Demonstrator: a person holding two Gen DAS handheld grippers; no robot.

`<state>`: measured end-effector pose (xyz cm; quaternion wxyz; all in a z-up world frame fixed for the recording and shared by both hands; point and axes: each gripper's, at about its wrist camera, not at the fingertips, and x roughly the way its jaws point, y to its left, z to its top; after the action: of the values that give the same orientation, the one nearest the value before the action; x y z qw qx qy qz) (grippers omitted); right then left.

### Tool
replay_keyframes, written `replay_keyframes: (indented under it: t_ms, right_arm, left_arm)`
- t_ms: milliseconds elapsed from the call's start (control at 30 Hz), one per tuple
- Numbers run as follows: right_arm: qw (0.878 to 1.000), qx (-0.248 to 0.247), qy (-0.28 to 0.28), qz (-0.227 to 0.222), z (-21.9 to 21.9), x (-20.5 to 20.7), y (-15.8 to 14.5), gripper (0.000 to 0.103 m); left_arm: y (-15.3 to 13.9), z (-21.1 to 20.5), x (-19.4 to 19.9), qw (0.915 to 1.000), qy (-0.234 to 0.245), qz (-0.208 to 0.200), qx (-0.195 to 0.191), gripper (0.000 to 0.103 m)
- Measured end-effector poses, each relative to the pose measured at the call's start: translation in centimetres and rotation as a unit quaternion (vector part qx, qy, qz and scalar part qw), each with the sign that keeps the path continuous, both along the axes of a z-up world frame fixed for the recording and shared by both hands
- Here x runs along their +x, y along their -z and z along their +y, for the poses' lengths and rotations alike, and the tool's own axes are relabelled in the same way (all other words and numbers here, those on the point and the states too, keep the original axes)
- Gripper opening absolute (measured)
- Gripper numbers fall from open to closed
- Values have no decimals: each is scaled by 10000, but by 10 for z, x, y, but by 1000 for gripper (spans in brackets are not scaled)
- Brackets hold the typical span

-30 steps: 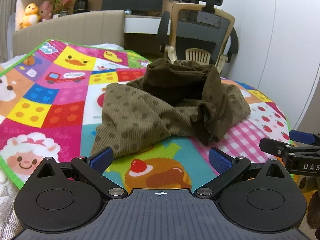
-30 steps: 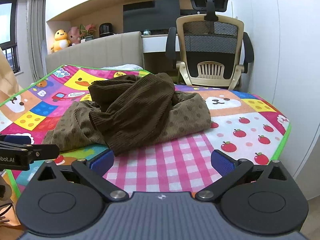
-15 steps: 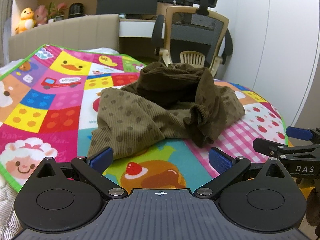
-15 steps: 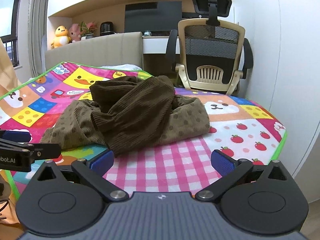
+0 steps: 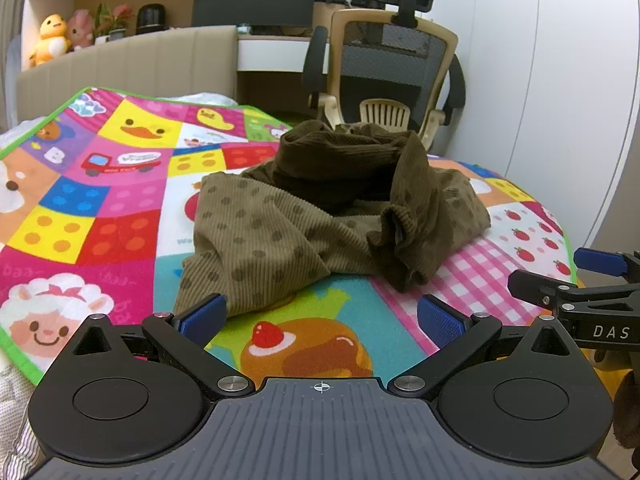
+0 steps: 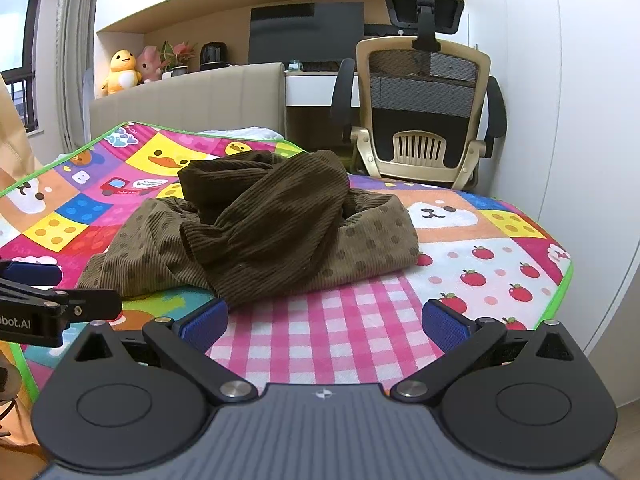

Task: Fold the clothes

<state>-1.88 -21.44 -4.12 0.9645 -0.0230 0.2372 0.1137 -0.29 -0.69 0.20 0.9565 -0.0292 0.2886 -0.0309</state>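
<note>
A crumpled brown corduroy garment (image 5: 320,216) with darker dots lies in a heap on a colourful cartoon mat (image 5: 96,208). It also shows in the right wrist view (image 6: 264,236), on the mat (image 6: 500,256). My left gripper (image 5: 320,316) is open and empty, just short of the garment's near edge. My right gripper (image 6: 324,320) is open and empty, over the pink checked patch in front of the heap. Each gripper shows at the side of the other's view: the right one (image 5: 576,280), the left one (image 6: 48,292).
A mesh office chair (image 6: 420,120) stands beyond the mat's far edge, with a padded headboard (image 6: 188,100) to its left. A desk with a monitor (image 6: 306,34) and plush toys (image 6: 120,70) lies behind. A white wall (image 6: 580,100) runs along the right. The mat's green edge (image 6: 560,292) is near right.
Both grippers have drawn back and risen slightly from the garment, so the heap looks a little farther off. The garment has not moved. Both grippers stay open.
</note>
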Motion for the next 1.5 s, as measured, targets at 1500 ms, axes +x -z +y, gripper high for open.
replay_keyframes:
  t_ms: [1500]
  right_arm:
    - [9998,-98,-110,123,1,5,9,103]
  left_arm:
    - [7,-1,7,9998,-35,209,-12,103]
